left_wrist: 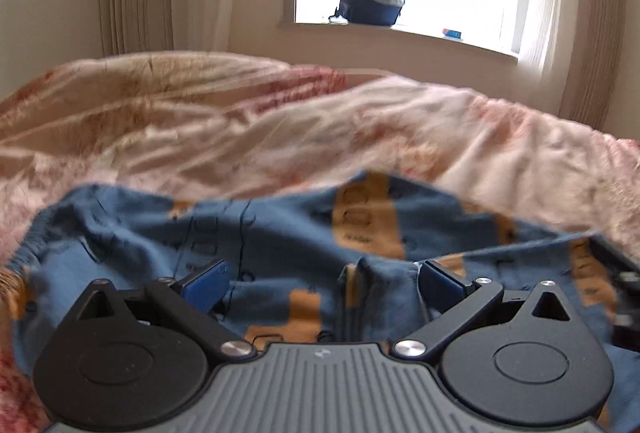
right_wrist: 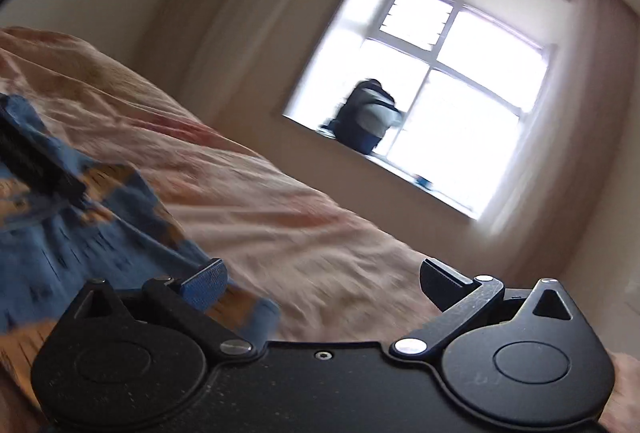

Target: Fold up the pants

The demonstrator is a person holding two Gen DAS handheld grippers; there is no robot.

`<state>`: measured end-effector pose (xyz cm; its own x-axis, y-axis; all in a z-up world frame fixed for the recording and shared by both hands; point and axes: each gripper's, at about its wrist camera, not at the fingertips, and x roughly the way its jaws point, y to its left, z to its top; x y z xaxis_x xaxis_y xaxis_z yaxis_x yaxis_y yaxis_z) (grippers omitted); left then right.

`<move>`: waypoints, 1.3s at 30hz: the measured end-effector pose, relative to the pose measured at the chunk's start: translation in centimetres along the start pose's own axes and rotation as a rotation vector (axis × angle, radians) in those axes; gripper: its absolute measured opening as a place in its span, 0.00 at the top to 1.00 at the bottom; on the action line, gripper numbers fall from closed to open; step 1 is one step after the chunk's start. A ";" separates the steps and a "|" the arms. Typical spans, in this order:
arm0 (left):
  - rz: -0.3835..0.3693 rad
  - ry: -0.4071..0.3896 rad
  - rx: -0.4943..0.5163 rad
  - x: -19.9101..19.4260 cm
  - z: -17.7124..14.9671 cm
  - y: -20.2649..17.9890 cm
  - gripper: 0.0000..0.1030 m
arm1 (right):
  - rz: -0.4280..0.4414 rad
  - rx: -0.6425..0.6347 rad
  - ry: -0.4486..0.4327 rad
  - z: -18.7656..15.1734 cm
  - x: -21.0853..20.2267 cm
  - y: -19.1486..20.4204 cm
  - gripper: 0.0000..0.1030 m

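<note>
The blue cotton pants with orange block print [left_wrist: 280,245] are lying crumpled on the pink-and-cream floral bedspread [left_wrist: 280,121], their elastic waistband bunched toward the left and their length running crosswise, directly under and ahead of the left gripper [left_wrist: 324,281], which is the nearer of the two. Its blue-padded fingers [left_wrist: 208,285] are standing wide apart, straddling a raised fold without pinching it. The right gripper [right_wrist: 320,281] is tilting off to the pants' right edge, likewise spread wide and gripping nothing, with the cloth lying by its left finger.
</note>
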<state>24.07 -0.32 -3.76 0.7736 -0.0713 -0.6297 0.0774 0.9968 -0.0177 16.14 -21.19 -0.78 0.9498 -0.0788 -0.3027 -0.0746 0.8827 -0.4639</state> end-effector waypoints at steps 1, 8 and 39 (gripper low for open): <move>-0.012 -0.005 -0.002 0.2 -0.4 0.3 0.00 | 0.000 -0.061 0.030 -0.2 1.6 0.9 0.01; -0.067 -0.030 -0.041 -1.1 -0.5 1.5 0.00 | -0.074 -0.007 0.101 -2.4 3.9 -1.1 0.01; 0.035 -0.036 -0.287 -9.6 -2.8 17.0 0.00 | 0.163 -0.003 0.119 1.7 -7.3 3.6 0.01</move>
<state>16.14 17.43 -0.19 0.7950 -0.0323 -0.6057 -0.1270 0.9676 -0.2183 9.46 -16.64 1.19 0.8826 0.0112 -0.4700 -0.2260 0.8867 -0.4033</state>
